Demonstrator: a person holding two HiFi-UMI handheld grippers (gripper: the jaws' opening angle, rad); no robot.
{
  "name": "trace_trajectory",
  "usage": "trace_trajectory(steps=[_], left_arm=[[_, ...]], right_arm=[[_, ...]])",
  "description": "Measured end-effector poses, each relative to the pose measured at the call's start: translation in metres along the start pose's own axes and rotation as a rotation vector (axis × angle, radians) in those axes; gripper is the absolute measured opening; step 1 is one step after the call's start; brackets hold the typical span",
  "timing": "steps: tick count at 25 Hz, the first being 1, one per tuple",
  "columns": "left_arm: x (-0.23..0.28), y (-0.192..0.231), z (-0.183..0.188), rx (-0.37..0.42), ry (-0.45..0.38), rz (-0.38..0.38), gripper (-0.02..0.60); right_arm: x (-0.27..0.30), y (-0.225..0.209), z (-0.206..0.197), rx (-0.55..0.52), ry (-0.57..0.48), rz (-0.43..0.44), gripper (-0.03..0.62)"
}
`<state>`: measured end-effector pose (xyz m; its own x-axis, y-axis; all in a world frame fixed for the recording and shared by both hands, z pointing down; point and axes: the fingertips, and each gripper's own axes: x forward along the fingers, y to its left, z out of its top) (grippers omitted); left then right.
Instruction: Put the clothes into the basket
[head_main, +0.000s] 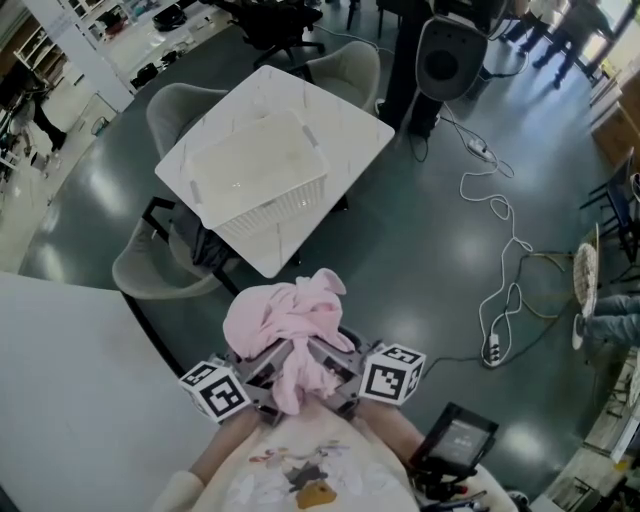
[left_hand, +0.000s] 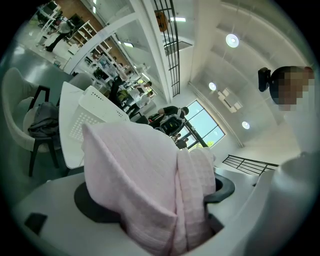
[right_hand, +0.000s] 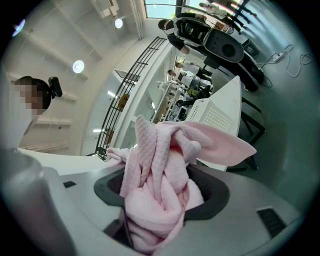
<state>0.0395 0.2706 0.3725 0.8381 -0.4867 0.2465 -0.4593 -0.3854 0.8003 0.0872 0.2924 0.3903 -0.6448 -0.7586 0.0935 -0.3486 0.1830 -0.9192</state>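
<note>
A bunched pink cloth (head_main: 288, 330) is held in the air close to the person's chest, between both grippers. My left gripper (head_main: 262, 372) is shut on its left part, and the pink cloth (left_hand: 150, 190) fills that gripper's view. My right gripper (head_main: 335, 378) is shut on the twisted right part of the pink cloth (right_hand: 160, 190). A white perforated basket (head_main: 262, 178) stands on a white square table (head_main: 345, 115) ahead of the grippers, also seen as the basket (left_hand: 97, 112) and the basket (right_hand: 217, 116) in the gripper views.
Pale chairs (head_main: 150, 268) surround the table; one holds dark clothing (head_main: 205, 250). A white counter (head_main: 70, 400) lies at the lower left. Cables and a power strip (head_main: 492, 350) trail over the grey floor at right. A black device (head_main: 455, 440) sits by the person's right.
</note>
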Motion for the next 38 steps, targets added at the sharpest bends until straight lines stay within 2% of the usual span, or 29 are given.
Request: trace_trajectory(steps=[9,13,23,32,38], left_arm=[[0.033,0.022,0.055,0.003,0.018,-0.031,0.472],[0.05,0.034,0.082,0.002,0.041,-0.048,0.472],[0.076,0.072,0.17,0.004,0.074,-0.101,0.472],[0.09,0.111,0.238,0.007,0.093,-0.155,0.472],[0.098,0.132,0.263,0.002,0.11,-0.179,0.472]], right_arm=[[0.05,-0.005,0.047,-0.026,-0.023,-0.023,0.281],[0.074,-0.012,0.065,-0.001,-0.049,-0.037,0.281],[0.159,-0.006,0.117,-0.054,-0.086,-0.078,0.281],[0.23,-0.01,0.142,-0.06,-0.136,-0.112,0.281],[0.261,-0.015,0.153,-0.075,-0.153,-0.136,0.281]])
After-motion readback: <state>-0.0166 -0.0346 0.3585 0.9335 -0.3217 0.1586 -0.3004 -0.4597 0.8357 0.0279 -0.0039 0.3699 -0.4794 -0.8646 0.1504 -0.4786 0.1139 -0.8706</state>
